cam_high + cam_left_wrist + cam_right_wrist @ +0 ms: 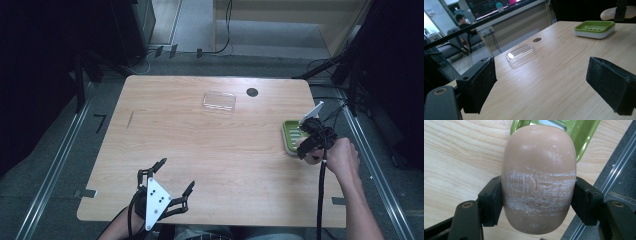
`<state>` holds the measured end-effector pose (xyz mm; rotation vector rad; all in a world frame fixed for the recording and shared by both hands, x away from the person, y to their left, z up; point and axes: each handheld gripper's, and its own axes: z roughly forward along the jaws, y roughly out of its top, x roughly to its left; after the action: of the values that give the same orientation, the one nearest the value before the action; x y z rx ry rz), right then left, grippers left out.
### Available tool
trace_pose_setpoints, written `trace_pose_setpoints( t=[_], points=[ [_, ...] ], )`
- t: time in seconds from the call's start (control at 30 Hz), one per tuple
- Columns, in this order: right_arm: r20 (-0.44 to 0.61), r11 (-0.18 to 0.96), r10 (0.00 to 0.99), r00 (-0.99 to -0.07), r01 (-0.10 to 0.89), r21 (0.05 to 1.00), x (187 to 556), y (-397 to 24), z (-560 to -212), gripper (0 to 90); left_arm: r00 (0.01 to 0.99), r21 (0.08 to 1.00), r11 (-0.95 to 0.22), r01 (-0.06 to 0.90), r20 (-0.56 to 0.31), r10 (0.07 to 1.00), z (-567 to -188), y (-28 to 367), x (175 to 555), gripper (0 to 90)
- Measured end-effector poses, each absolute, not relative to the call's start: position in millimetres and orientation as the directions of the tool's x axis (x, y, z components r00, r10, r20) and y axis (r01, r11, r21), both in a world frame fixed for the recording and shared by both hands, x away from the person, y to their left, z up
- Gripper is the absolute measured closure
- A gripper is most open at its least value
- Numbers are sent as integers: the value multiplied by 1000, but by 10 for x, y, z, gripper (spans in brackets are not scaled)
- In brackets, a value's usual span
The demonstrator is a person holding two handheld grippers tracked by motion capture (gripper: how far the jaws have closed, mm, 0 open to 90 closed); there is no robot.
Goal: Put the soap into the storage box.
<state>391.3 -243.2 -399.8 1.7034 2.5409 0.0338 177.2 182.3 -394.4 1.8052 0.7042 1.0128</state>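
Observation:
A tan oval bar of soap [539, 180] with white scuff marks is clamped between both black pads of my right gripper [537, 203], which is shut on it. In the high view the right gripper [309, 150] hovers at the table's right edge, just in front of a green and white soap dish [291, 135]; the soap [313, 159] peeks out below it. The dish [595, 28] also lies far right in the left gripper view. My left gripper [176, 181] rests open near the table's front edge, nothing between its fingers [477, 85].
A clear plastic lid [219, 101] lies at the back middle of the wooden table [200, 150], next to a dark round hole [252, 92]. The table's right edge and a metal floor rail [370, 160] run close beside the right hand.

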Motion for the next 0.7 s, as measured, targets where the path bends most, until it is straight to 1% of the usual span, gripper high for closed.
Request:
trace_pose_setpoints(
  t=[0.7],
  points=[
    [-47,387,922,-385,919,74,4095,-2408,-3996,334,498,909,-415,44,340,798,-3944,1828,1776,100]
  ],
)
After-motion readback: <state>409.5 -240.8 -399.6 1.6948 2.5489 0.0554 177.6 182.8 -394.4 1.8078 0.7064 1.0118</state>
